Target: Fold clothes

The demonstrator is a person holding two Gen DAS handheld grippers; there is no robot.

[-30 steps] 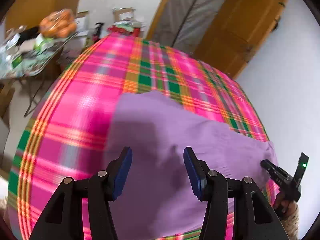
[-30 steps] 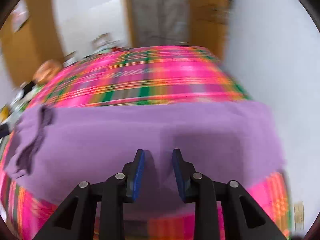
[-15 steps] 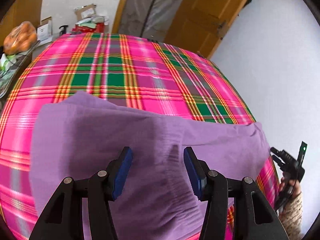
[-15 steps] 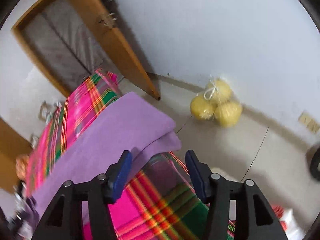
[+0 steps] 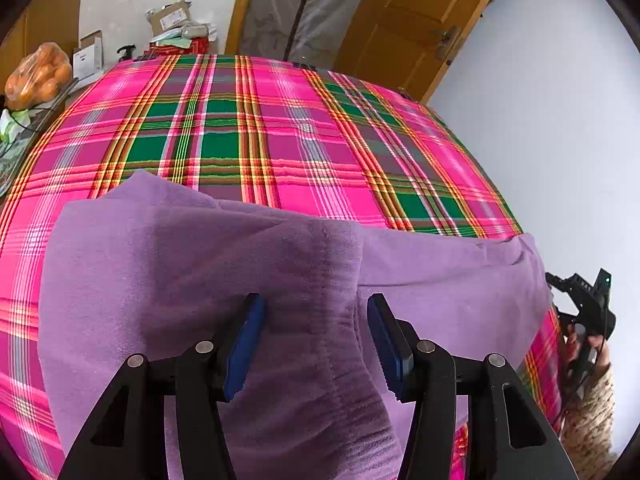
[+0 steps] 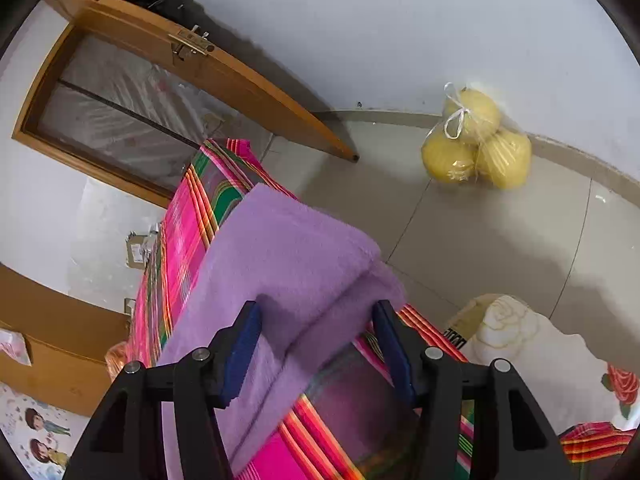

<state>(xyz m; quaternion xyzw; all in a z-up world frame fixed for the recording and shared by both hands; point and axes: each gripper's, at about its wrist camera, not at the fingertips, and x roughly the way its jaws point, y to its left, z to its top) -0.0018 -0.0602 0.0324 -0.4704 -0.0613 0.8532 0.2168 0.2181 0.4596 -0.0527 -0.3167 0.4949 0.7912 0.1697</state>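
A: What's around me?

B: Plaid cloth (image 5: 304,148) in pink and green covers the surface at frame centre. White wall (image 5: 560,128) on the right, wooden door (image 5: 404,28) upper right.

A: From my right-hand camera I get grey floor tiles (image 6: 480,232) at right, a bag of yellow fruit (image 6: 476,148) against the wall upper right.

B: Oranges in a bag (image 5: 38,76) upper left, cardboard boxes (image 5: 172,20) top centre. Even daylight.
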